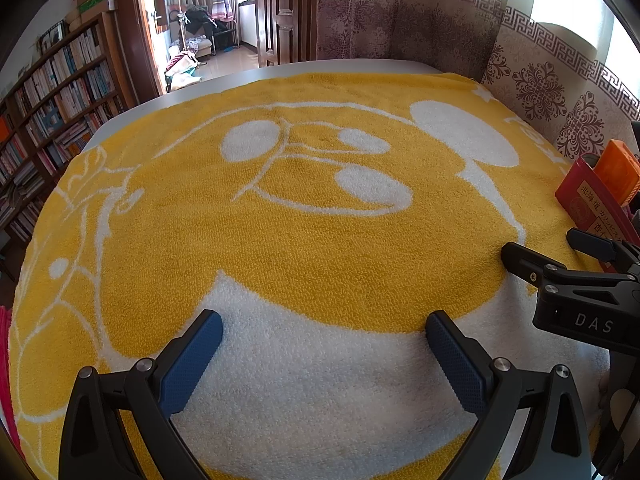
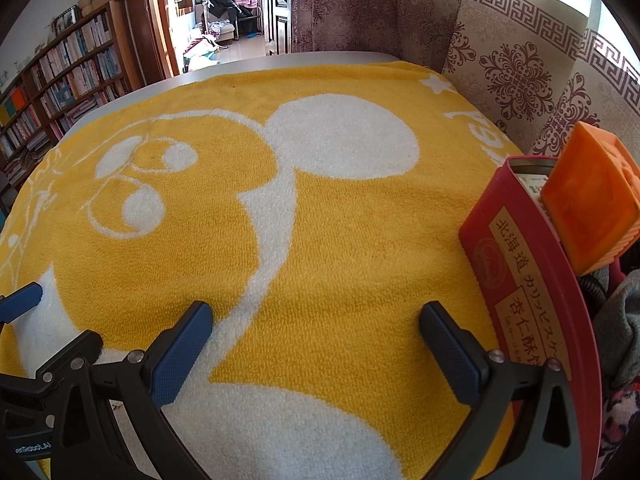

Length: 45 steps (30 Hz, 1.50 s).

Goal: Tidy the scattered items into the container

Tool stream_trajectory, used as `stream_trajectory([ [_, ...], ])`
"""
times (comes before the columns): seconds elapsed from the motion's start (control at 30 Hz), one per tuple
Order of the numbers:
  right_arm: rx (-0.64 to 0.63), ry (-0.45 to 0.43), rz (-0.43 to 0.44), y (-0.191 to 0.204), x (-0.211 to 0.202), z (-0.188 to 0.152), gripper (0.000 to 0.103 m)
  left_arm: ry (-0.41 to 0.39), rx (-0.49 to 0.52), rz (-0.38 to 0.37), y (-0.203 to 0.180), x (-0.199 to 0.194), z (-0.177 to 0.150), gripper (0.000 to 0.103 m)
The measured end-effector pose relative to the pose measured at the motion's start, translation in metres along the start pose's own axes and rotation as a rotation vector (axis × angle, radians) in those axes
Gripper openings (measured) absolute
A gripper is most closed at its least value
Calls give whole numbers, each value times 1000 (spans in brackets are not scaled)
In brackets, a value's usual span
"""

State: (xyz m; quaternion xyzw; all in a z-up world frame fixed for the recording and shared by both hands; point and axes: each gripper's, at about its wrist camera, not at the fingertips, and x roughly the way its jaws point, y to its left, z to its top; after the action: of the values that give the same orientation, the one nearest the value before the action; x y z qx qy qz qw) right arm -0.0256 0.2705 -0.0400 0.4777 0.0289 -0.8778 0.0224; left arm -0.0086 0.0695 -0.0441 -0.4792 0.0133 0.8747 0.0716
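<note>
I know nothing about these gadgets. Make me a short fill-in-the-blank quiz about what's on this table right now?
1. The towel covering the table is white and ____.
2. The orange block sticks out of a ____ tin.
3. Both the left gripper and the right gripper have their jaws ____.
4. The left gripper's finger pads are coloured ____.

Missing words: yellow; red; open; blue

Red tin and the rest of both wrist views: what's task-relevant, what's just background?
Job:
- red tin, the container, at the right edge of the towel
- orange block, sticking out of its top
- left gripper, open, empty
- right gripper, open, empty

Background:
- yellow towel, nothing loose on it
- bookshelf
- curtain
- grey cloth, right of the tin
</note>
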Motion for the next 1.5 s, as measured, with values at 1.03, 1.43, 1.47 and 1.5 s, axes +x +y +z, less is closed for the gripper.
stream_trajectory([
  [1.03,5,2,-3,1,-1,1,103,2,-1,0,-1,1,1,103],
  [1.43,2,3,5,-2,1,1,103,3,-1,3,-3,2,1,103],
  [1.47,2,3,5,-2,1,1,103,2,-1,2,-3,2,1,103],
  [1.5,2,3,5,-2,1,1,103,3,-1,2,-3,2,1,103],
])
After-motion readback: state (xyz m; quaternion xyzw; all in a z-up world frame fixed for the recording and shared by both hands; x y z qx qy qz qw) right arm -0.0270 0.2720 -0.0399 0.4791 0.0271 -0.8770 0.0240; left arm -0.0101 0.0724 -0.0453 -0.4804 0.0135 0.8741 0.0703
